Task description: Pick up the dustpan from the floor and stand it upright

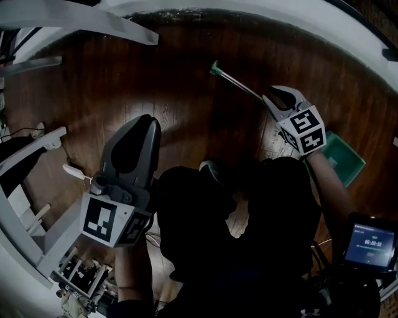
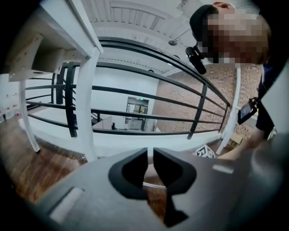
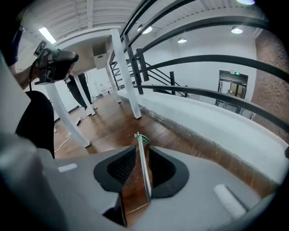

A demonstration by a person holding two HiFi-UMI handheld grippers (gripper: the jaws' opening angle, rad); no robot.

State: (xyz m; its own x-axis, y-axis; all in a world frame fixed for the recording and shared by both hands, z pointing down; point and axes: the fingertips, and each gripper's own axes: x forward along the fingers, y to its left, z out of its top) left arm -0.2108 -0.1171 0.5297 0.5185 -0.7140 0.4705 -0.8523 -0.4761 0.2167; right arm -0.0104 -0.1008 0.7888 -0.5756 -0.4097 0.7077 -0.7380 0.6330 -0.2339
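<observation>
The dustpan lies on the wooden floor in the head view. Its green pan [image 1: 344,160] is at the right, and its thin metal handle [image 1: 239,86] runs up-left to a green tip [image 1: 215,68]. My right gripper [image 1: 277,98] is down over the handle near the pan end. In the right gripper view the handle [image 3: 144,173] runs between the jaws of the right gripper [image 3: 137,153], which stand open with floor showing beside the rod. My left gripper [image 1: 147,121] hangs at the left, away from the dustpan. Its jaws [image 2: 150,162] are a narrow gap apart, with nothing in them.
White table legs [image 1: 37,146] stand at the left, with cables on the floor beside them. A white curved kerb [image 1: 280,15] under a black railing [image 2: 149,97] bounds the floor beyond the handle. A small screen [image 1: 370,243] sits at lower right. My dark clothing fills the bottom middle.
</observation>
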